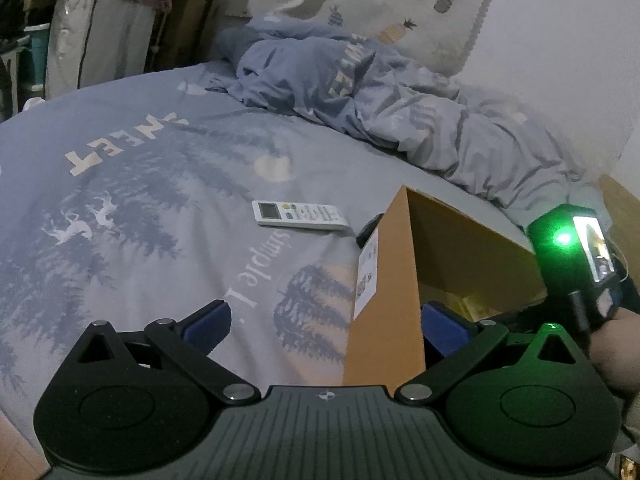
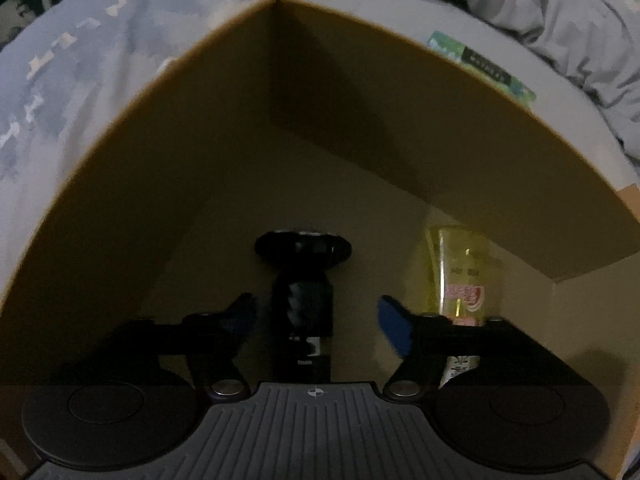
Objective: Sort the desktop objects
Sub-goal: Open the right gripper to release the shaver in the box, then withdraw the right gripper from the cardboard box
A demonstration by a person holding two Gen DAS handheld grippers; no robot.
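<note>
- We work on a bed (image 1: 132, 184) covered with a blue-grey printed sheet, and a cardboard box (image 1: 386, 304) stands open on it as the place where the sorted things go
- Our right gripper (image 2: 316, 320) reaches down into the box, so its camera looks at the brown inner walls and the box floor
- Its jaws stand apart, with a dark shaver-like device (image 2: 302, 280) lying on the box floor between them; the blue pads do not press on it, so we judge it to be set down and free
- A clear yellow-tinted bottle (image 2: 460, 276) with a pink label already lies in the box just beside the right pad, so the box holds at least two things
- Our left gripper (image 1: 324, 324) waits low over the bed with its jaws open and nothing gripped; the near corner of the box stands between its pads, which do not press on it, and we judge it is kept there so as not to get in the way
- A white remote control (image 1: 300, 216) lies flat on the sheet beyond the box, well apart from both grippers, and a small dark thing (image 1: 368, 230) lies half hidden behind the box edge; we cannot tell what it is
- A green packet (image 2: 480, 64) shows outside the far box wall
- We judge the remote to be the likely next thing to go in, and the left gripper has the clearer path to it
</note>
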